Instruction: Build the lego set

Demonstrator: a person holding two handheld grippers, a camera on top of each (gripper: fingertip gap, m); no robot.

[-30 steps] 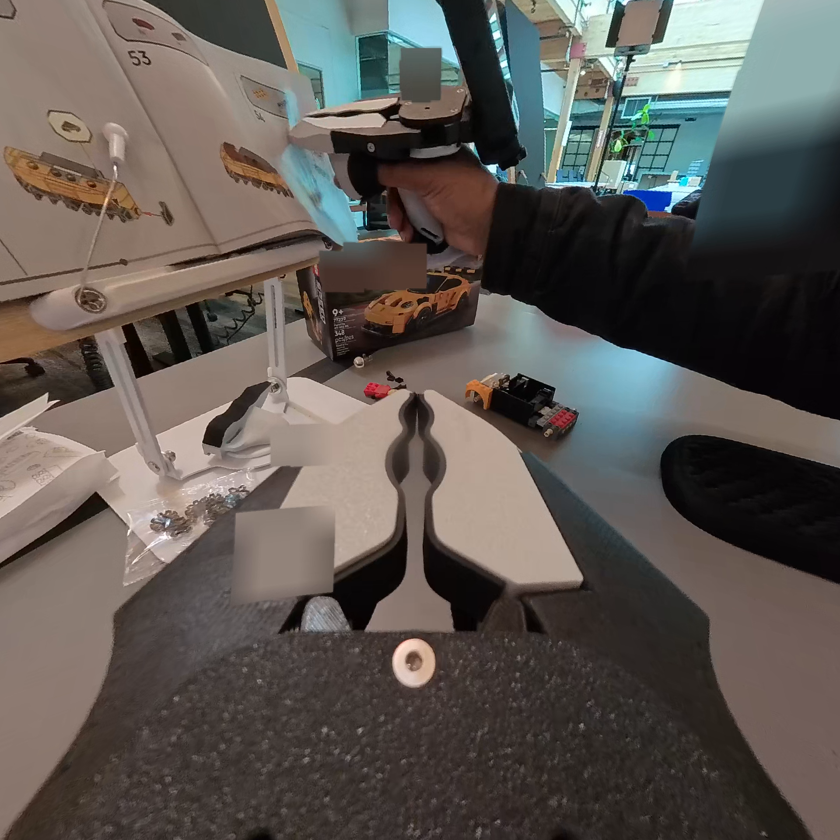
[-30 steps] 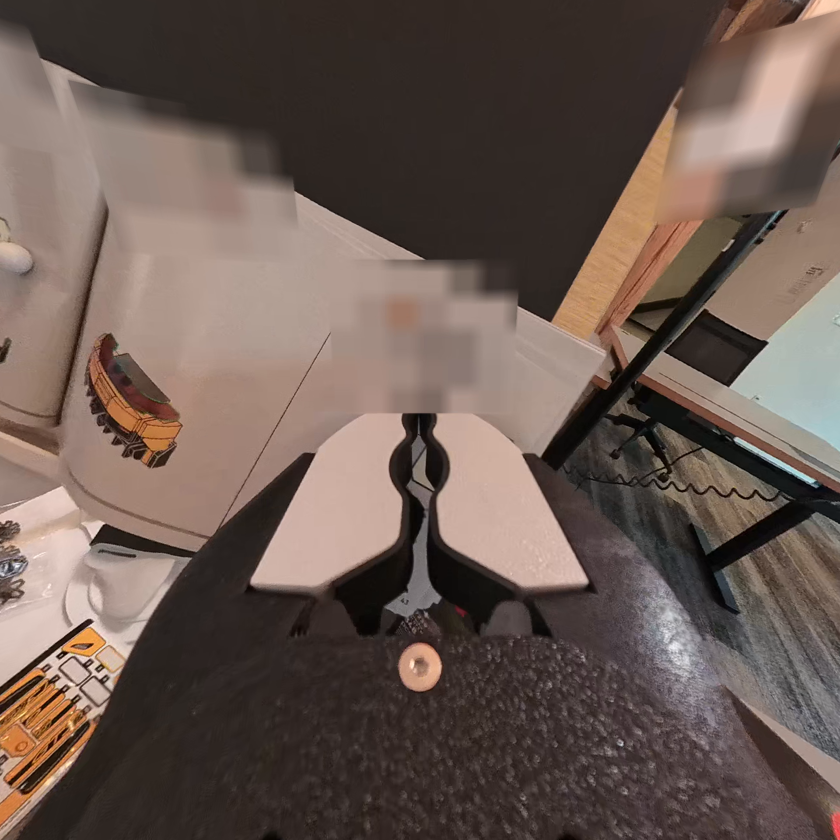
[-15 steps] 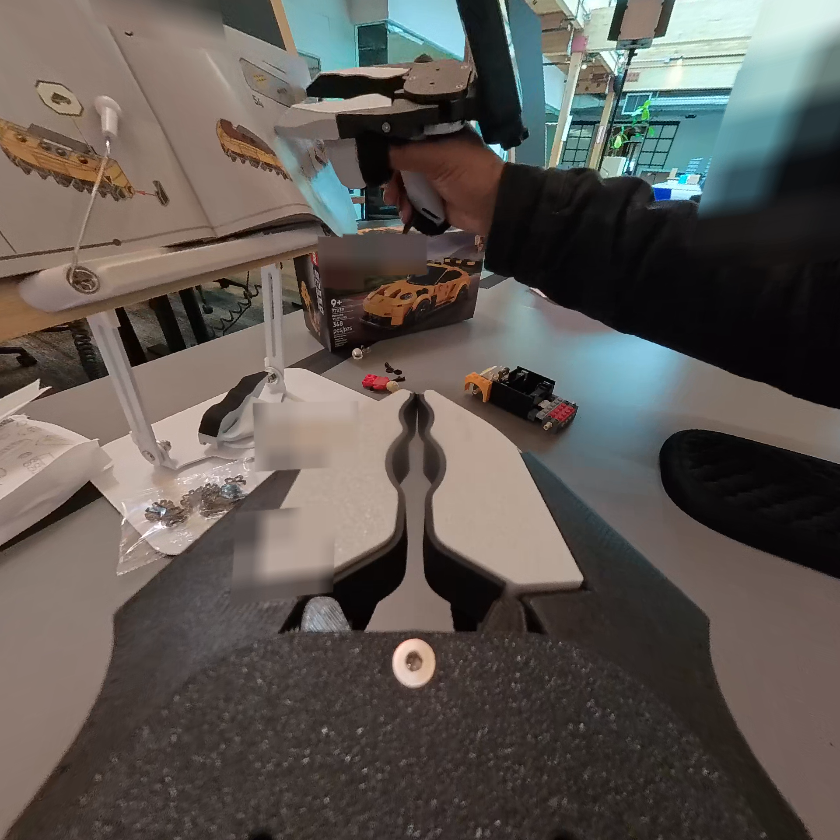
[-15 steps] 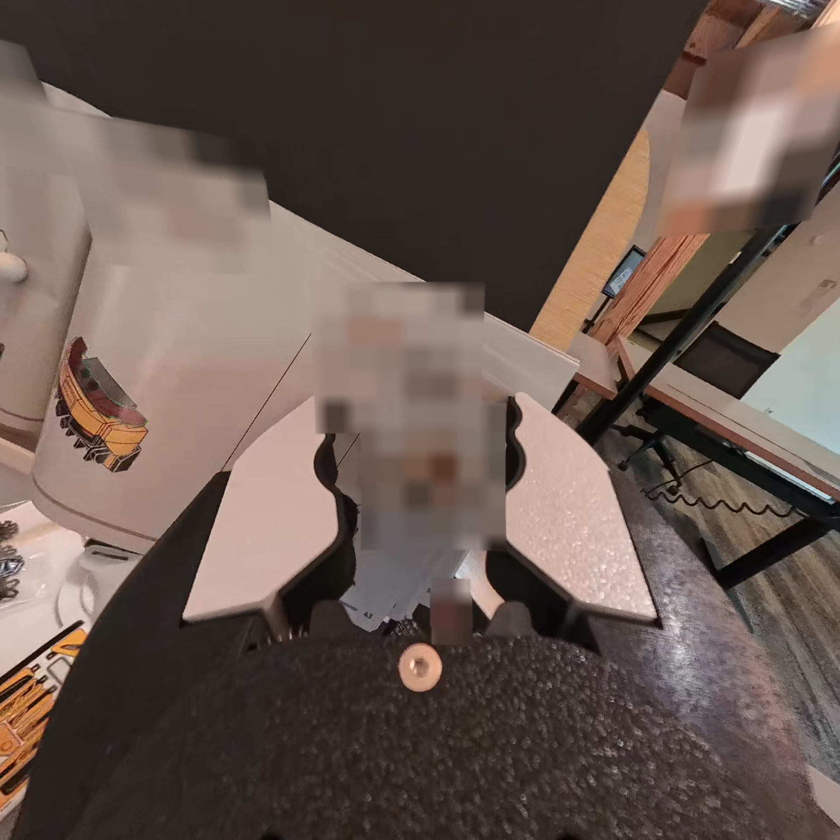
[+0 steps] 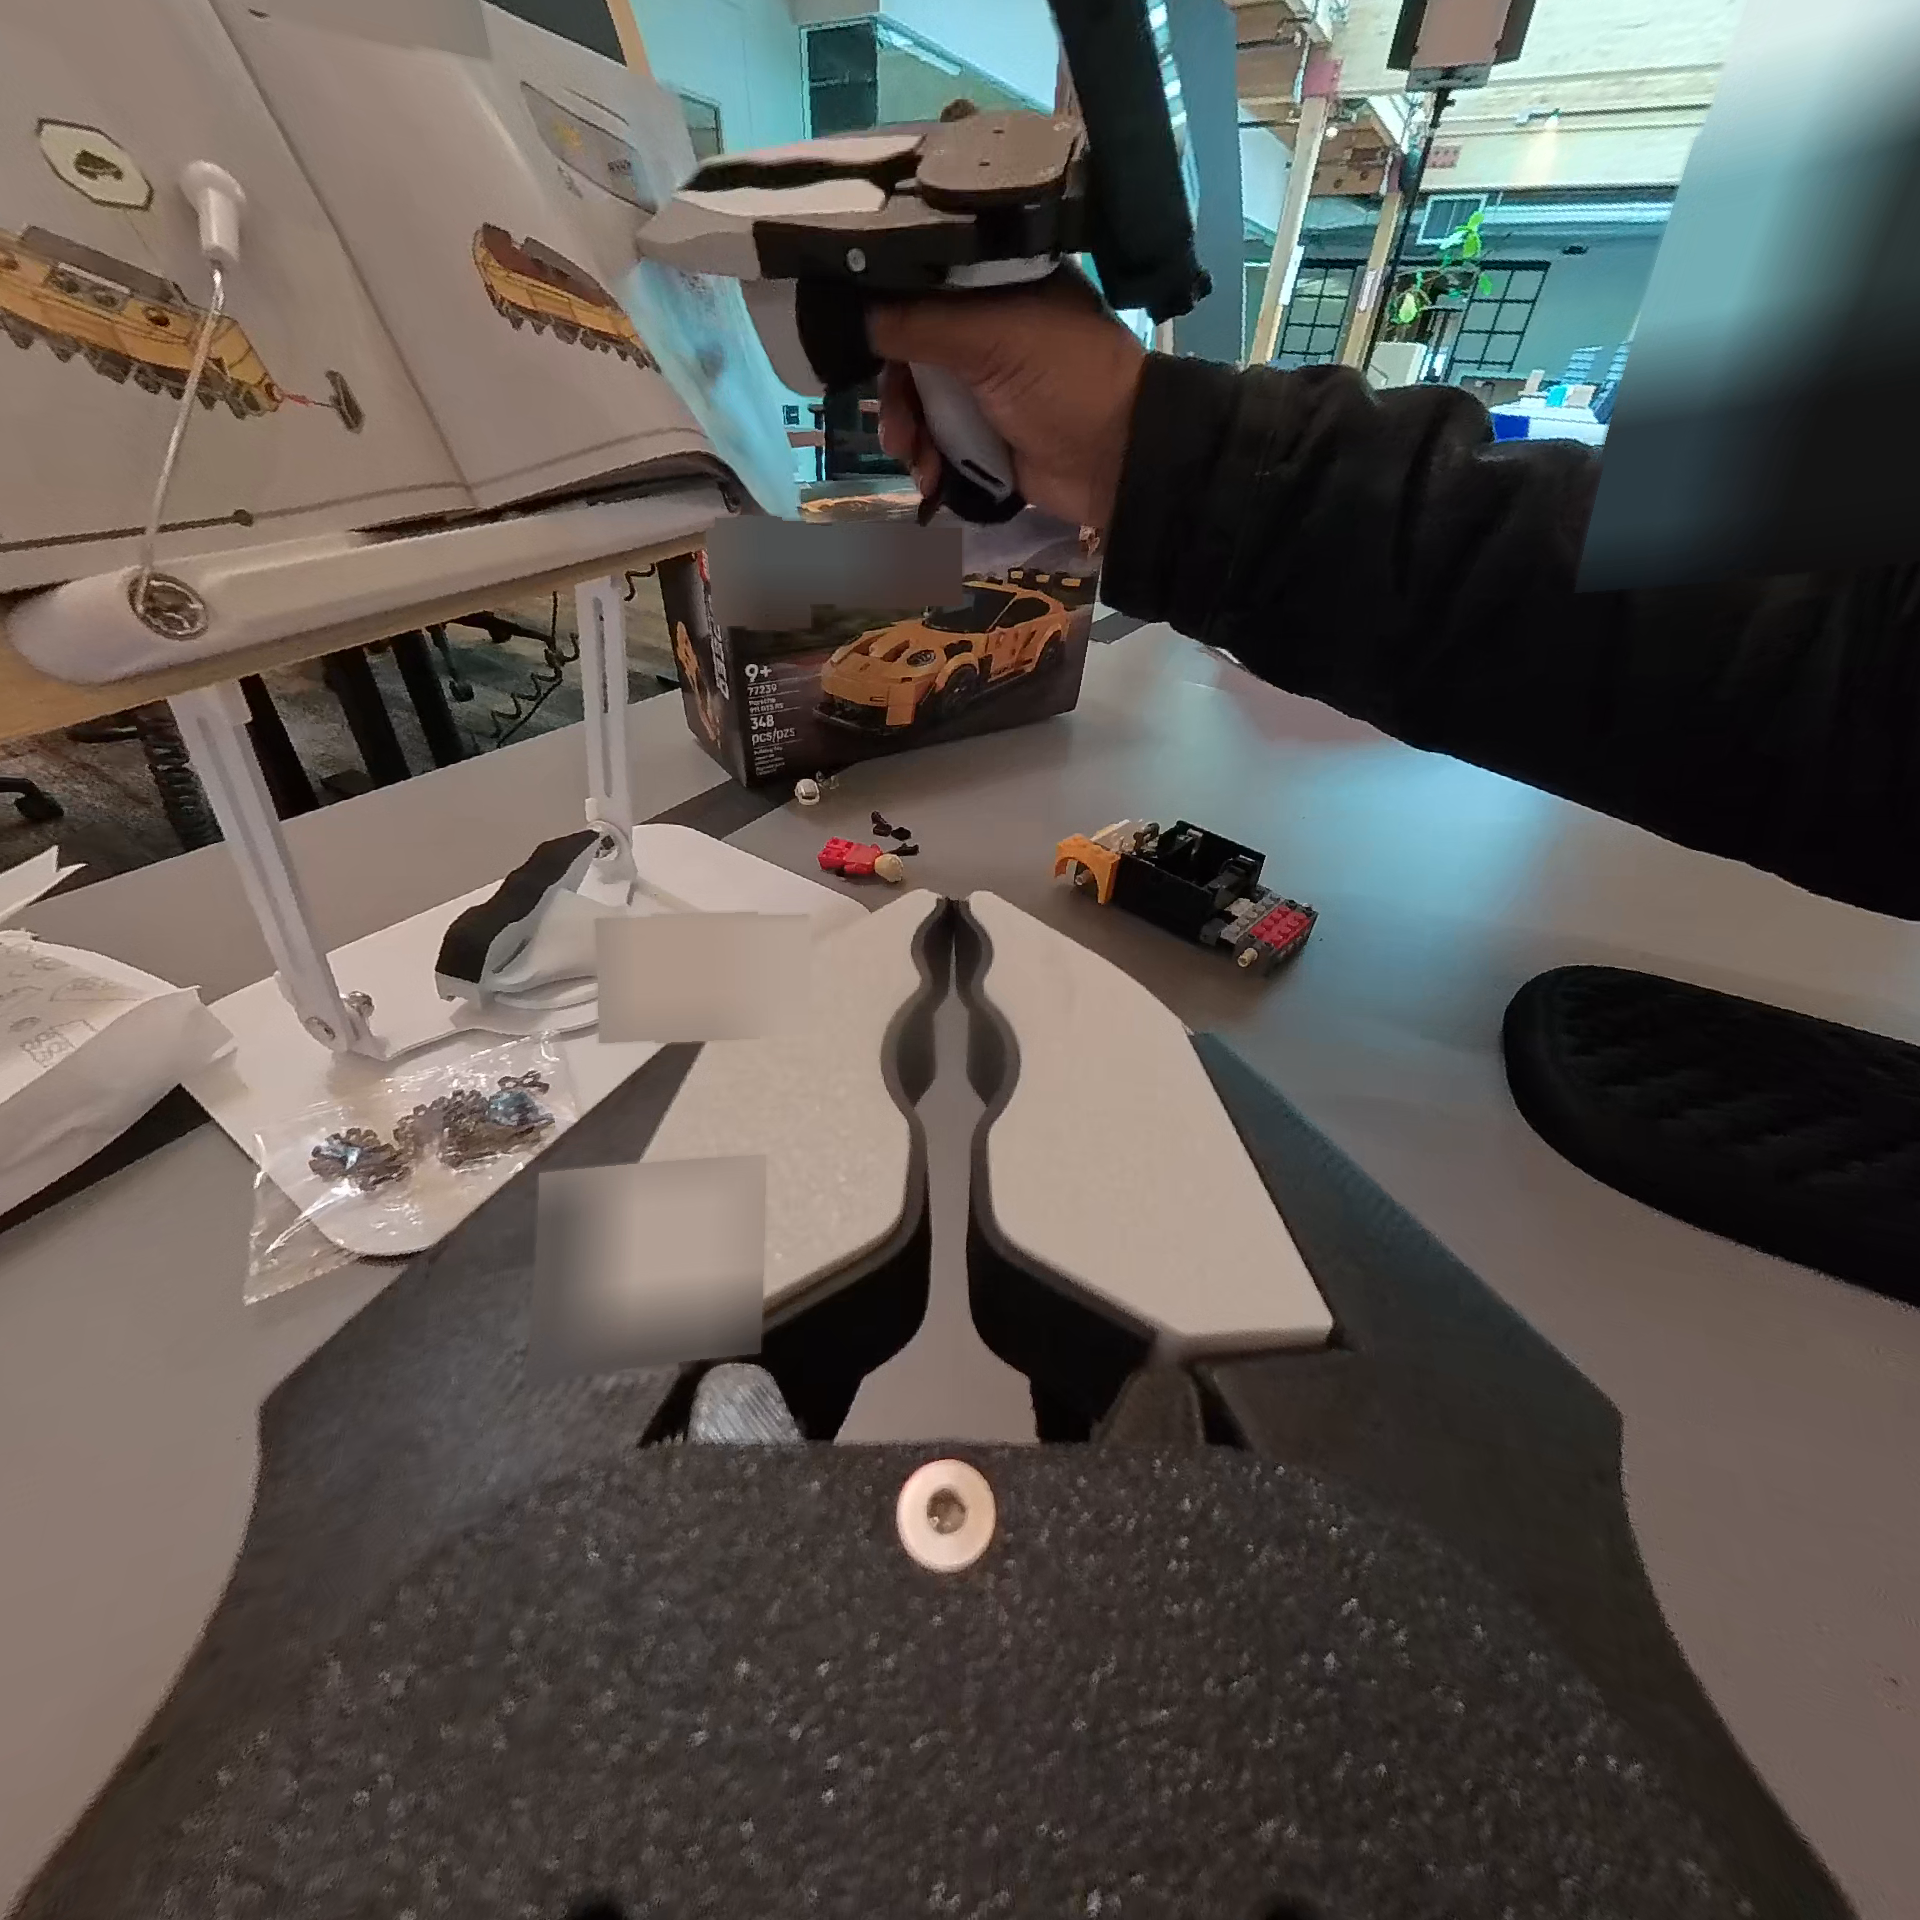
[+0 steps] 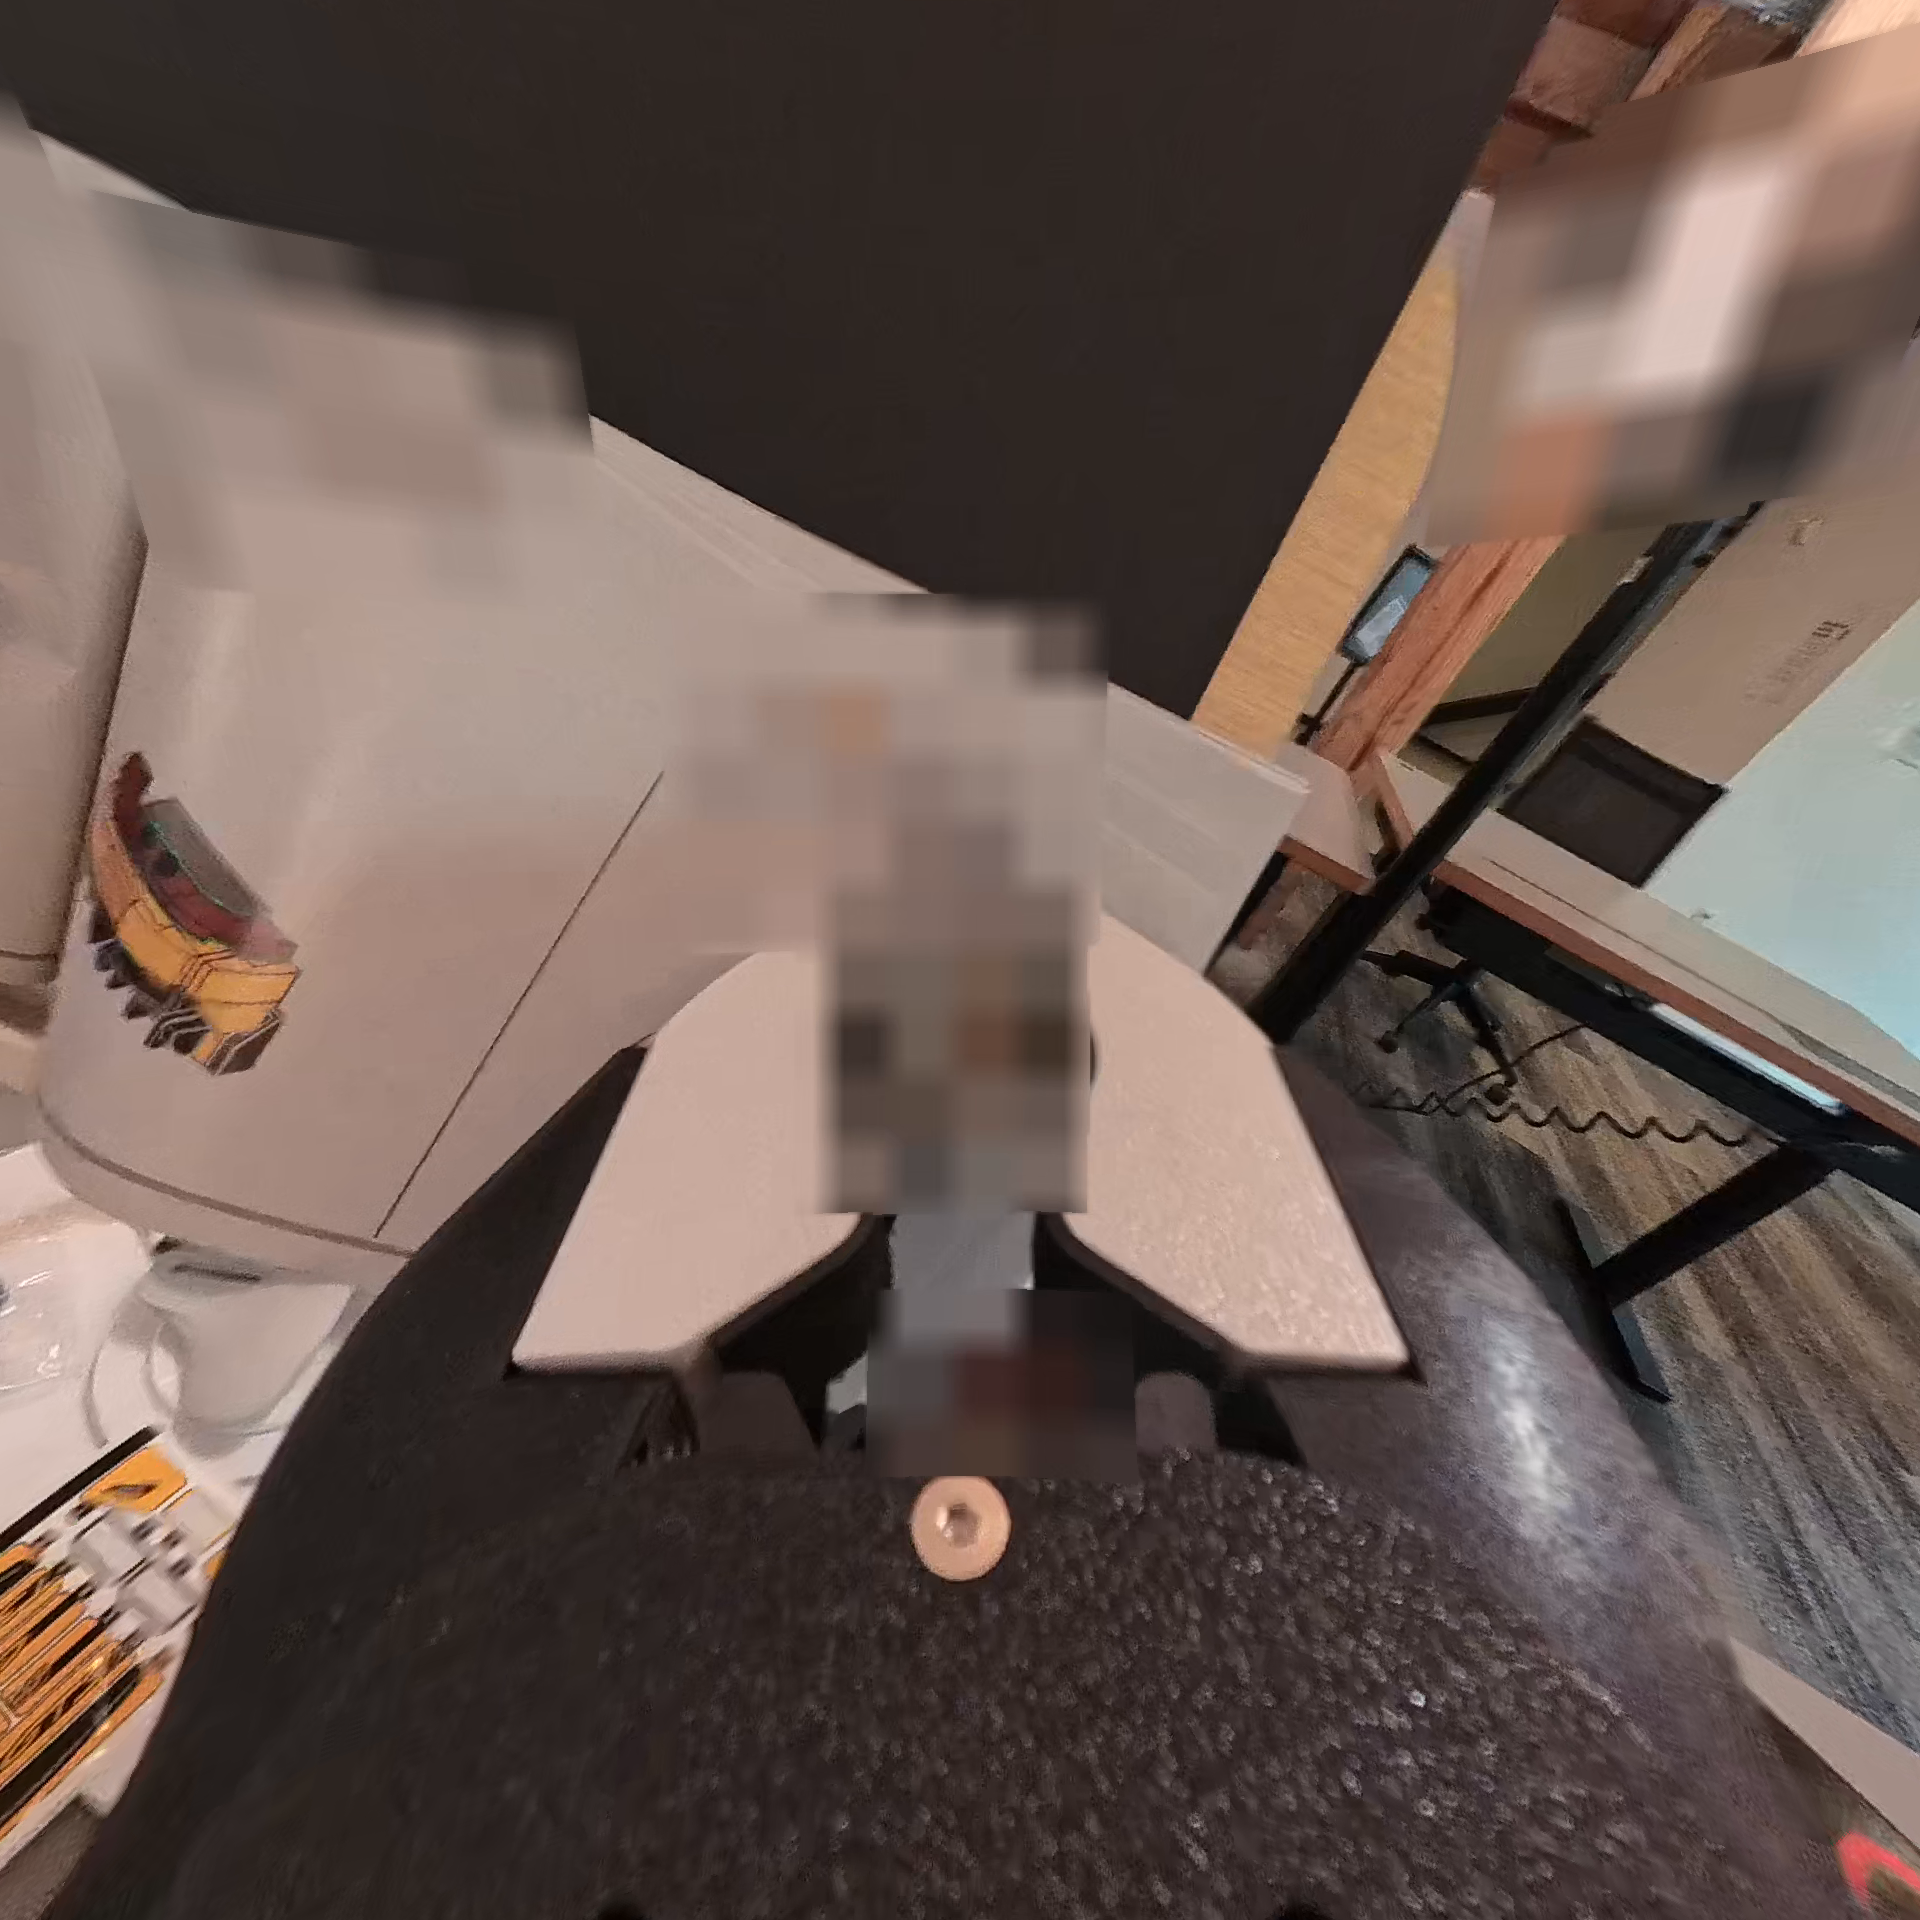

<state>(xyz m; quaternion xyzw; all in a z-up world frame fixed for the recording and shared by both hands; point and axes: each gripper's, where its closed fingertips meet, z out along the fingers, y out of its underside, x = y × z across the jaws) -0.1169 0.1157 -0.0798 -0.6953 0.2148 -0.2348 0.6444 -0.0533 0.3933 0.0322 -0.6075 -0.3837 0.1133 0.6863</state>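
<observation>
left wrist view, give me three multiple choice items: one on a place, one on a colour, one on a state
1. Where is the partly built car?
A. on the book stand
B. on the table, right of the left gripper
C. inside the box

2. What colour is the car pictured on the set box?
A. yellow-orange
B. blue
C. green

3. How are the left gripper's fingers?
A. wide open
B. shut on a brick
C. shut, with nothing between them

Answers:
1. B, it lies on the grey tabletop beyond and to the right of the fingertips.
2. A, the box front shows a yellow-orange car.
3. C, the tips meet and nothing is held.
</observation>
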